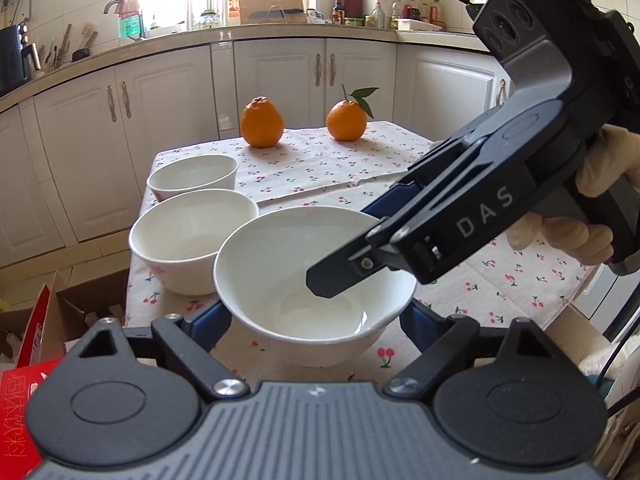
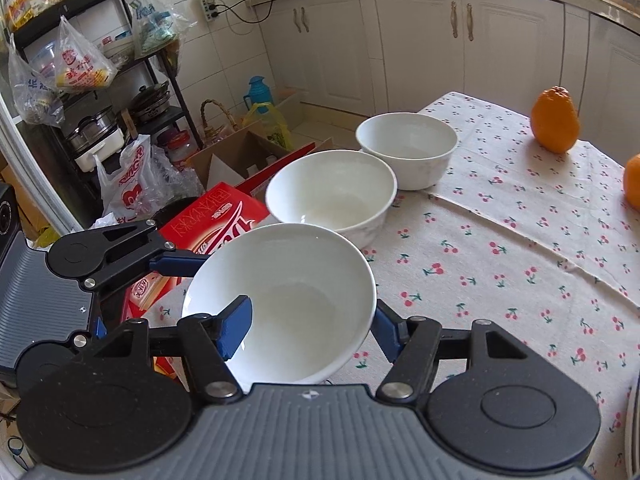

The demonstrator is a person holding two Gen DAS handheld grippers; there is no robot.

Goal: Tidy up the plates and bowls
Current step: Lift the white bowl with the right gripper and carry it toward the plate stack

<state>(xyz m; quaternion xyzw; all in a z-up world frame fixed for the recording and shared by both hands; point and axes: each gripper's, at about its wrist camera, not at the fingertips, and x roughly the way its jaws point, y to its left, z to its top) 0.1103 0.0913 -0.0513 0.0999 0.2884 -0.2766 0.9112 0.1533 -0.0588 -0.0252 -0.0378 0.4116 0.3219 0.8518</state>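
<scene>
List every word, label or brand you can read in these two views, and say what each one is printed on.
"DAS": right gripper, on its body.
Red carton: white Chinese characters and script logo, too distorted to read.
Plastic bags on the rack: printing too blurred.
Bowls, cloth: none.

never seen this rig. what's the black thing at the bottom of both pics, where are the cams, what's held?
There is no robot. A person carries a two-finger tool in each hand, and a fisheye camera on each looks along its fingers, so the tool's black body fills the bottom edge. One picture is from the left tool, the other from the right tool.

On the cherry-print tablecloth stand three white bowls: the nearest bowl, the middle bowl and the far bowl. Behind them are two oranges.

The right tool, in a gloved hand, appears clamped on the nearest bowl's wall, one finger inside and one outside. The left tool straddles the same bowl, but whether it presses on it is unclear.
</scene>
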